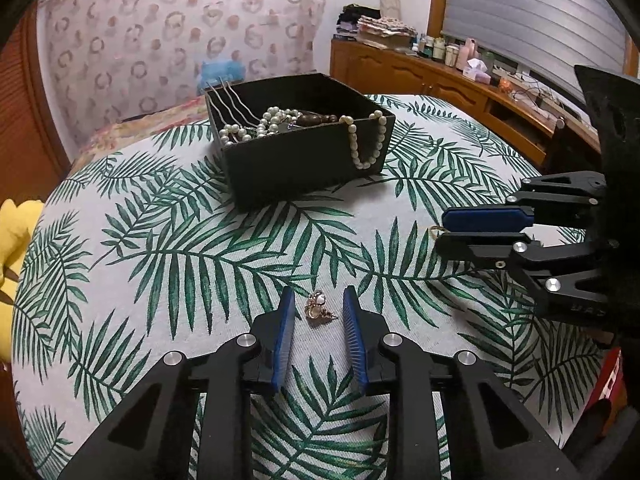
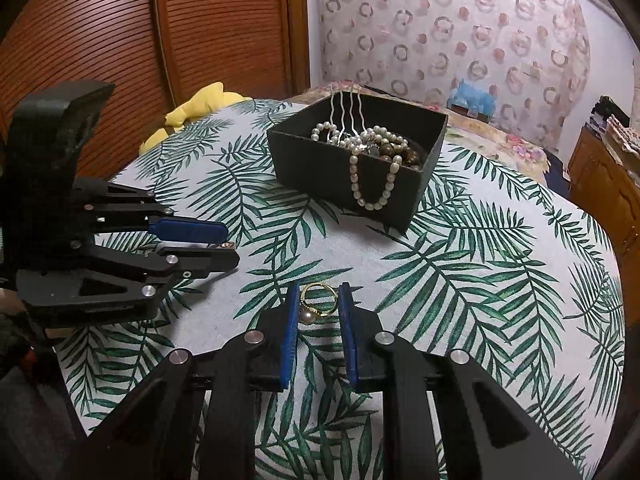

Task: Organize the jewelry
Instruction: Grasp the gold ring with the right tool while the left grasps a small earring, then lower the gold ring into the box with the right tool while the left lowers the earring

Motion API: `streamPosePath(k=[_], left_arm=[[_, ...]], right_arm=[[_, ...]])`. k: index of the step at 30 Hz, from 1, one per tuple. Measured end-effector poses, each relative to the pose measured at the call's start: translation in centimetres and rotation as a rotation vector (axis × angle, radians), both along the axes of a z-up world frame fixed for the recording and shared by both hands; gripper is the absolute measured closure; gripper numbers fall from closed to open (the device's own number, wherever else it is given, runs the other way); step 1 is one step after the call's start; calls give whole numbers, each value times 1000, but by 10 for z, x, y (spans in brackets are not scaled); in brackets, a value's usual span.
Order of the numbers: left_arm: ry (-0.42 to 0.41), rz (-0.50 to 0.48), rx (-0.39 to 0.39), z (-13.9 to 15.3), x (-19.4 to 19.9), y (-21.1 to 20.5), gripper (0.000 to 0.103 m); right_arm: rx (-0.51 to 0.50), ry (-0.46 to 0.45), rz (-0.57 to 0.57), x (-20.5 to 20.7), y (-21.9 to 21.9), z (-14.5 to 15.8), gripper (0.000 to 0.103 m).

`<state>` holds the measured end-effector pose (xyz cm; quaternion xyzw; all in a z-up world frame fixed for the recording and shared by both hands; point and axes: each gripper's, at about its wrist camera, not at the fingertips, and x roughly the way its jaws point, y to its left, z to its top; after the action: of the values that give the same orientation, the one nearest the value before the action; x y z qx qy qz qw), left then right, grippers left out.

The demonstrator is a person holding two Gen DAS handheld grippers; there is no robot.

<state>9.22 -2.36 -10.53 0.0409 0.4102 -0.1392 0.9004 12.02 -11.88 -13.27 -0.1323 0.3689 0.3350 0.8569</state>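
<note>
A small gold brooch with pale stones [image 1: 318,311] lies on the palm-leaf tablecloth [image 1: 160,240]. My left gripper [image 1: 318,306] straddles it, open, with a gap on each side of the brooch. A gold ring with a pearl [image 2: 318,304] sits between the pads of my right gripper [image 2: 320,300], which is shut on it at the cloth. Across the table stands a black box [image 1: 304,160] holding pearl strands, brown beads and hair pins. One pearl necklace [image 2: 372,184] hangs over its front wall. Each gripper shows in the other's view: right gripper [image 1: 442,232], left gripper [image 2: 232,246].
A yellow soft thing [image 2: 200,104] lies at the table's far left edge. A wooden dresser [image 1: 420,72] crowded with bottles and folded cloth runs along the right wall. Wooden slatted doors [image 2: 120,20] stand behind the table, and a floral bedcover [image 1: 152,120] lies beyond the box.
</note>
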Motion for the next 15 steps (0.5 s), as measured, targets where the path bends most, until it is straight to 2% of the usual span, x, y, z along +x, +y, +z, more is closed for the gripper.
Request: streamPosePath(k=[5, 7, 9, 15], left_arm=[[-3, 2, 0, 0, 1, 0, 81], [-3, 4, 0, -1, 1, 0, 91], [-5, 4, -4, -1, 0, 1, 93], [-51, 29, -19, 14, -7, 6, 93]], right_arm=[[3, -5, -1, -3, -2, 2, 81], [4, -8, -1, -4, -2, 3, 81], [5, -9, -1, -5, -2, 3, 81], [14, -16, -1, -10, -4, 7, 81]])
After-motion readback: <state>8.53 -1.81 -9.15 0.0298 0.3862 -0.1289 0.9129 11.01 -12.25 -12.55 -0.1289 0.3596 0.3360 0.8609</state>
